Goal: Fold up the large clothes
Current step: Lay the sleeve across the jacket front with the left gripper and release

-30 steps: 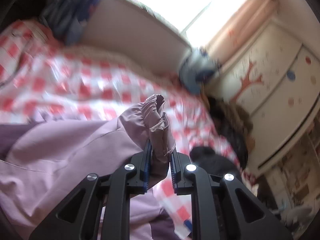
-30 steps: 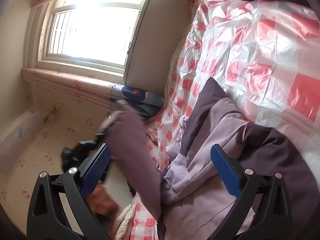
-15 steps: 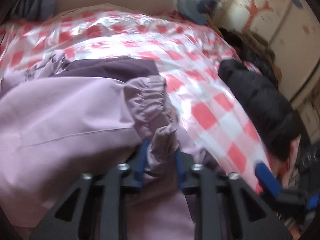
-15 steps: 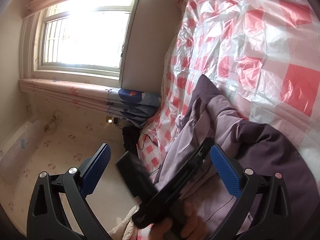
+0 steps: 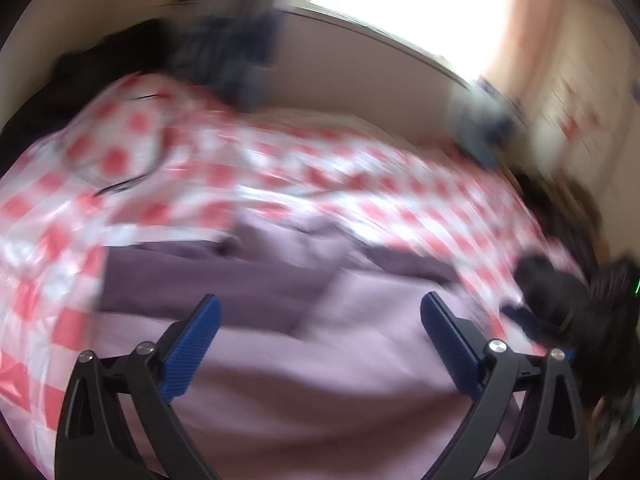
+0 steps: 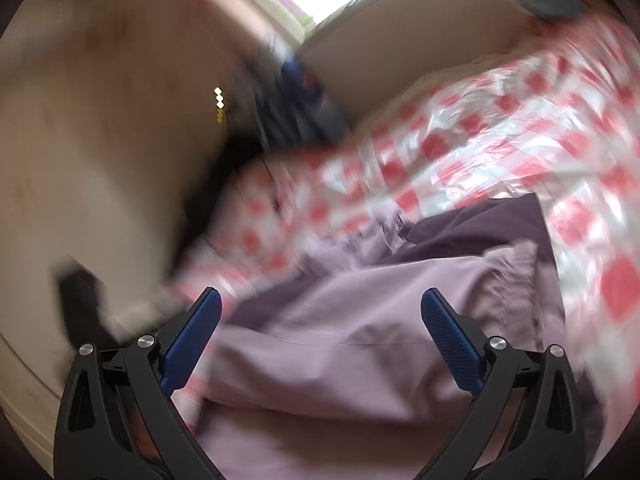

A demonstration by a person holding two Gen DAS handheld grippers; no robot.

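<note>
Released since the earlier frame: left gripper [image 5: 320, 320] no longer pinches the gathered cuff, jaws opening wide, nothing between them. Right gripper [image 6: 320, 316] stands wide, empty. Lilac jacket [image 6: 360, 320] lies at the bed's near edge on checked plastic sheet [image 6: 520, 140]. Soft, light, probably slippery; take at cuff [image 6: 516, 264] or hem.

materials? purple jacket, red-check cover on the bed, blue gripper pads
Purple jacket: looks like thin matte woven synthetic; soft creases, gathered cuff. Exact fibre unclear.
Red-check cover: probably plastic film; glossy white glare, sharp crinkles.
Blue pads on the right gripper: likely moulded rubber or plastic; fine ribbed texture, matte. Same on the left gripper, whose jaws are opening with nothing clamped.
</note>
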